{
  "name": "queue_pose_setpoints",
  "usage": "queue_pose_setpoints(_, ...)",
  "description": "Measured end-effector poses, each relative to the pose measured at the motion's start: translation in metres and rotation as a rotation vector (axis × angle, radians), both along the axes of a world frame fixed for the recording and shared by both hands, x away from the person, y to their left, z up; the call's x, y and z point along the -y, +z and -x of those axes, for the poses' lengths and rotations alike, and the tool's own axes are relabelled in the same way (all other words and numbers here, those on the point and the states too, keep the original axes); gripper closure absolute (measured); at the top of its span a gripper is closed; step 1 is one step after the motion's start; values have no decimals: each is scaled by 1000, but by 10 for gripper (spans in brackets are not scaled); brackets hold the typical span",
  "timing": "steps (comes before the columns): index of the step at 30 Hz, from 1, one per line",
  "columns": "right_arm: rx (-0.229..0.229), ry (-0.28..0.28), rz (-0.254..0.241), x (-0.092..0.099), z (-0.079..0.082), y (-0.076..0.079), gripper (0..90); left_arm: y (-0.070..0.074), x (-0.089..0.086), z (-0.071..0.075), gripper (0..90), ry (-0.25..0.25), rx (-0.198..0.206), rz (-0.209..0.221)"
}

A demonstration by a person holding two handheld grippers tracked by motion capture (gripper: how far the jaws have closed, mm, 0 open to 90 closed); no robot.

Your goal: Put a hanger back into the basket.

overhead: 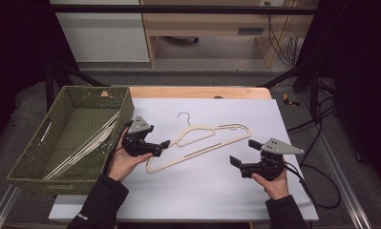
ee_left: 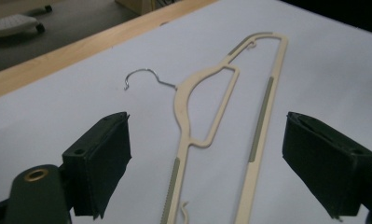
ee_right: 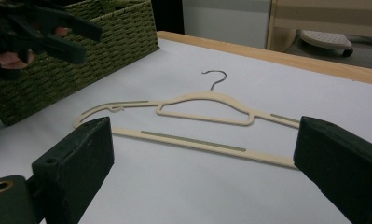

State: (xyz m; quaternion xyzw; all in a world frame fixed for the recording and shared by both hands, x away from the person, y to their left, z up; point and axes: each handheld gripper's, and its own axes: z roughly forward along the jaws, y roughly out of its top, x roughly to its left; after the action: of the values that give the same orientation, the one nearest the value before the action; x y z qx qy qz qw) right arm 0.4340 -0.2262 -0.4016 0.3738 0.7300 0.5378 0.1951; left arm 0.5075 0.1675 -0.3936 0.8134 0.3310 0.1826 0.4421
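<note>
A cream plastic hanger (overhead: 212, 147) with a metal hook lies flat on the white sheet (overhead: 188, 191). My left gripper (overhead: 162, 148) hovers at the hanger's left end, close to the basket. Its jaws are open. In the left gripper view the hanger (ee_left: 181, 102) runs up between the wide-apart jaws of that gripper (ee_left: 206, 135), and the pads do not touch it. My right gripper (overhead: 243, 151) is open at the hanger's right end, just short of it. From the right gripper (ee_right: 204, 140) the hanger (ee_right: 193, 142) lies crosswise ahead, with the left gripper (ee_right: 44, 28) at the upper left.
A green woven basket (overhead: 35, 138) stands at the left edge of the table, with several cream hangers (overhead: 88, 143) leaning inside; it also shows from the right gripper as a basket (ee_right: 104, 32). A wooden table edge (overhead: 197, 91) runs along the back. Cables (overhead: 317, 171) trail on the right.
</note>
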Motion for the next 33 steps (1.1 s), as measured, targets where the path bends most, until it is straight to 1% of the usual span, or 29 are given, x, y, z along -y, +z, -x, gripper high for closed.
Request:
queue_pose_setpoints(1,0,0,0,0,0,0,54,0,0,0,156,0,0,0)
queue_pose_setpoints(3,-2,-3,-5,0,0,0,56,-9,3,-9,164,3,-33,-21)
queue_pose_setpoints(4,-4,0,-7,1,0,-1,56,-16,5,-16,178,6,-54,-44)
queue_pose_setpoints(5,-4,0,-7,1,0,-1,56,-16,5,-16,191,6,-54,-44)
queue_pose_setpoints(7,-6,3,-4,1,0,-1,57,-25,8,-25,205,6,-79,-72)
queue_pose_setpoints(8,-8,4,-3,0,-1,-2,57,-32,11,-30,242,5,-96,-95)
queue_pose_setpoints(9,-8,4,-3,0,-1,-2,57,-32,11,-30,263,5,-96,-95)
queue_pose_setpoints(11,-12,6,3,-1,-1,-3,58,-40,14,-35,308,-6,-107,-129)
queue_pose_setpoints(12,-11,12,8,-1,-1,-3,58,-47,16,-40,333,-6,-122,-148)
queue_pose_setpoints(13,-10,14,7,-1,-2,-3,59,-47,16,-40,365,-6,-122,-148)
queue_pose_setpoints(14,-10,14,7,-1,-2,-3,59,-51,16,-42,365,-9,-133,-158)
queue_pose_setpoints(15,-14,10,5,-2,-2,-4,59,-55,17,-45,391,-10,-140,-167)
queue_pose_setpoints(16,-15,15,7,-3,-2,-4,60,-61,18,-48,427,-15,-161,-187)
queue_pose_setpoints(17,-15,16,9,-3,-2,-5,59,-61,18,-48,447,-15,-161,-187)
queue_pose_setpoints(18,-16,17,9,-3,-3,-5,59,-63,18,-49,469,-15,-171,-194)
queue_pose_setpoints(19,-16,17,9,-3,-3,-5,59,-65,18,-51,469,-20,-177,-203)
queue_pose_setpoints(20,-20,17,13,-3,-2,-5,59,-67,18,-52,520,-19,-191,-203)
queue_pose_setpoints(21,-19,16,13,-3,-3,-5,60,-69,17,-52,548,-24,-197,-211)
queue_pose_setpoints(23,-19,16,14,-3,-3,-5,60,-71,16,-54,559,-28,-207,-223)
queue_pose_setpoints(24,-21,17,12,-4,-3,-6,60,-72,16,-54,594,-28,-210,-226)
queue_pose_setpoints(25,-21,17,12,-4,-3,-6,60,-72,16,-55,594,-35,-216,-235)
queue_pose_setpoints(27,-21,21,14,-4,-3,-6,60,-73,15,-55,610,-42,-211,-239)
queue_pose_setpoints(28,-14,26,21,-3,-3,-6,60,-73,15,-54,622,-44,-212,-240)
queue_pose_setpoints(30,-20,21,18,-3,-3,-6,60,-73,16,-54,634,-46,-216,-244)
queue_pose_setpoints(31,-21,20,16,-4,-3,-6,60,-72,16,-53,649,-48,-221,-249)
queue_pose_setpoints(32,-19,21,16,-4,-3,-6,60,-71,17,-52,685,-51,-230,-254)
queue_pose_setpoints(33,-19,21,16,-4,-3,-6,60,-71,17,-52,701,-51,-230,-254)
